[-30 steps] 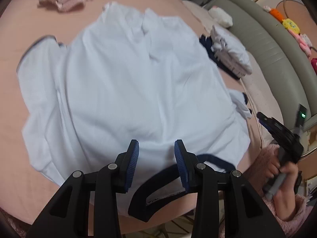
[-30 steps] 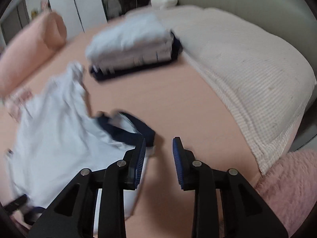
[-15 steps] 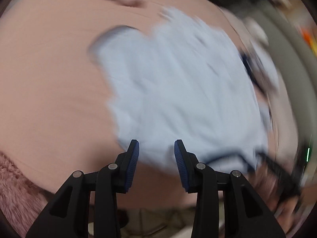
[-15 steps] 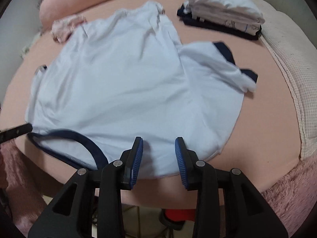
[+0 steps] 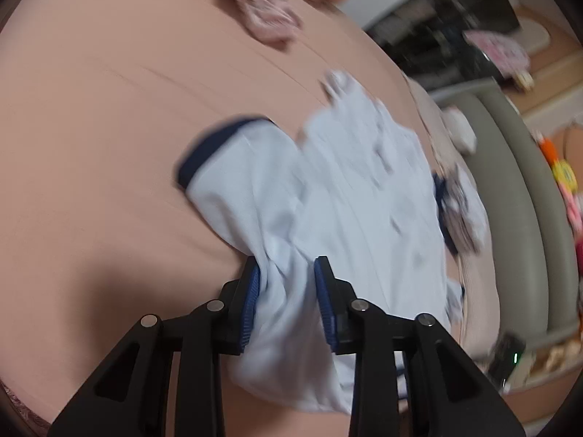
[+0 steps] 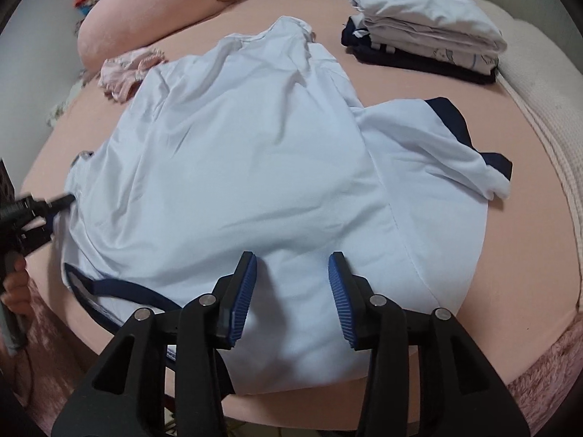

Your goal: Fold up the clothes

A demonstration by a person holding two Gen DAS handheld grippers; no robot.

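Lying rumpled, pale blue shirt [image 6: 247, 167] shows navy-trimmed sleeves.

Looking into a home bedroom. Showing a bed [image 6: 419, 83] under a pink sheet, a pink pillow [image 6: 153, 11] lying at its head, folded laundry [image 6: 430, 43] stacking up, toys [image 5: 563, 178] sitting nearby.

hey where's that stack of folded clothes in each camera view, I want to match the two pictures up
Left wrist view: the stack of folded clothes sits at the right, blurred, just past the far edge of the light blue shirt.
Right wrist view: the stack is at the upper right, beyond the shirt.
Shared landmark: the crumpled pink garment on the bed.
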